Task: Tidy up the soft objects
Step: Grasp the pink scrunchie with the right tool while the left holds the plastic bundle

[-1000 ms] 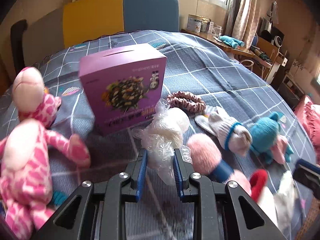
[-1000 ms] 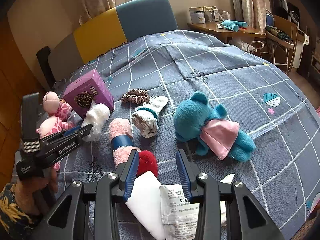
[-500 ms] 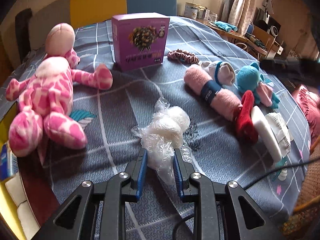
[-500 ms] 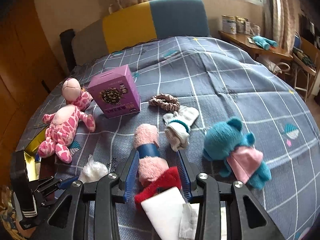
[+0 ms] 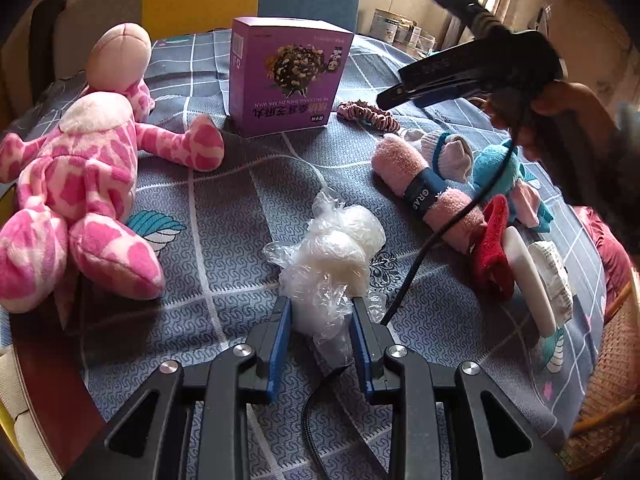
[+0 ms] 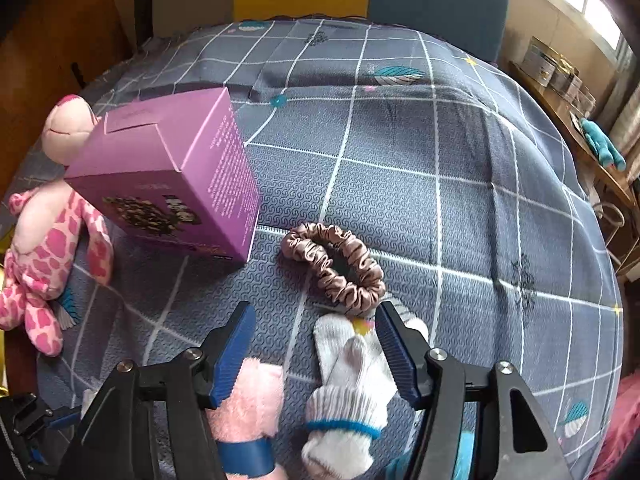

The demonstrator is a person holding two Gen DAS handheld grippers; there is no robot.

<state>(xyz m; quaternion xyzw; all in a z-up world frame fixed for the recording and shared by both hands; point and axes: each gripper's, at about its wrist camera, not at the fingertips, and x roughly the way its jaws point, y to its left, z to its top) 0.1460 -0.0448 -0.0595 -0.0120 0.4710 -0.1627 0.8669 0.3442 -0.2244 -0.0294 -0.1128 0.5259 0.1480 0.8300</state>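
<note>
Only from the left wrist: left gripper [image 5: 320,320] grasps plastic-wrapped bundle [image 5: 332,256]; right gripper [image 6: 316,344], released, above scrunchie [image 6: 334,266].

bare bedspread [image 6: 420,200] beyond scrunchie [image 6: 334,268]; purple box [image 6: 168,184] blocks left.

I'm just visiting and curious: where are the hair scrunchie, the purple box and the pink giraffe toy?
hair scrunchie [image 6: 334,270]: right wrist view, its near loop.
purple box [image 5: 290,80]: left wrist view, printed front.
pink giraffe toy [image 5: 76,168]: left wrist view, belly.
</note>
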